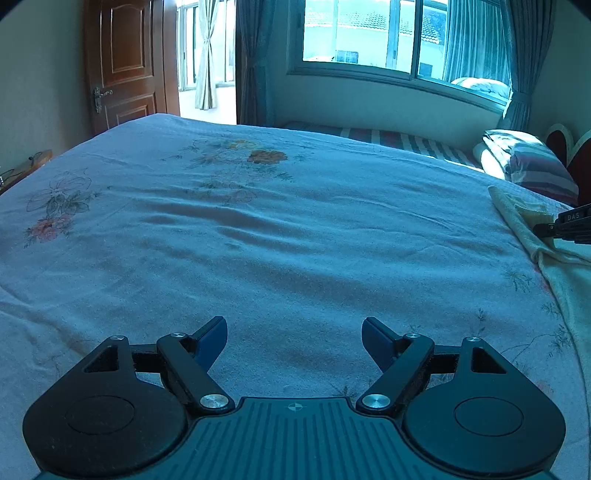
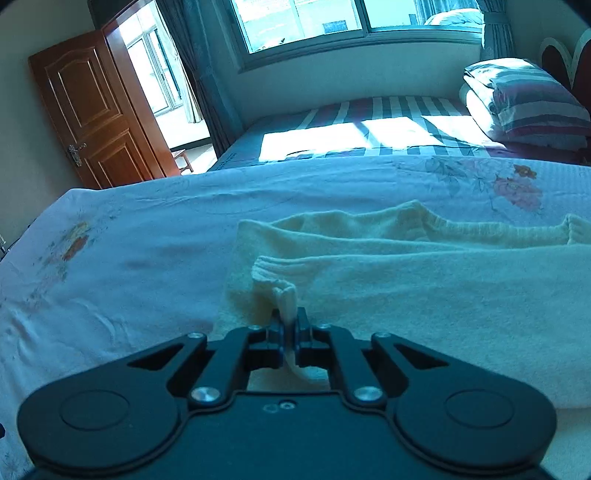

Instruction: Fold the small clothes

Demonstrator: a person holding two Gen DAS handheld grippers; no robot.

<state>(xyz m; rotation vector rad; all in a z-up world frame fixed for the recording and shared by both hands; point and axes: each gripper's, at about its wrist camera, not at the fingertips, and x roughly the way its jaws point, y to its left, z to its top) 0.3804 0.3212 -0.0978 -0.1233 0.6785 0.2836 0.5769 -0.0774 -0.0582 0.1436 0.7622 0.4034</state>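
On the bed, near its right side, lies a cream knitted garment, spread flat on the flowered sheet with one ribbed cuff folded over it. No box or basket shows in either view. The right tongs are clenched on a pinch of that cuff, and a strip of the cloth passes between the two pads. The left tongs stand wide apart above bare sheet, well apart from the garment, and nothing is between them. Behind the bed there are a striped mattress, a folded quilt, a window and a brown door.
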